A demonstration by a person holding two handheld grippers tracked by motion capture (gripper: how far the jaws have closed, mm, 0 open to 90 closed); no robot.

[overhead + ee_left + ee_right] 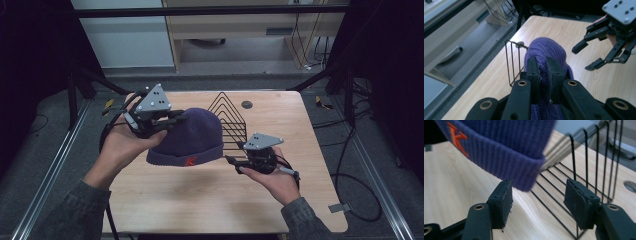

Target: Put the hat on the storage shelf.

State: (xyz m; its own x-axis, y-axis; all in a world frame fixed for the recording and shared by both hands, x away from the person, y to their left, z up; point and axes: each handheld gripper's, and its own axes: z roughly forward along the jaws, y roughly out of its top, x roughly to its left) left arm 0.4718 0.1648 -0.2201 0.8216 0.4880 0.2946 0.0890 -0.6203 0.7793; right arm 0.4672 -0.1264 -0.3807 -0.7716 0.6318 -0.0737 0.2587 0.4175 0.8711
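The purple knit beanie point(192, 137) hangs mid-frame above the wooden surface point(200, 200), its crown pinched tight in the left tongs point(181, 119). The right tongs point(231, 161), at the cuff's lower right corner, stand half open with nothing between the pads. A black wire rack point(231, 120) stands just behind.

Lab recording bay, wooden table point(200, 200), black frame bars point(210, 11), floor cables point(350, 165)

Your left gripper point(543, 68) hides the fold of hat point(546, 53) it pinches, while the hat's orange letter point(457, 138) runs off the right gripper view's top edge.
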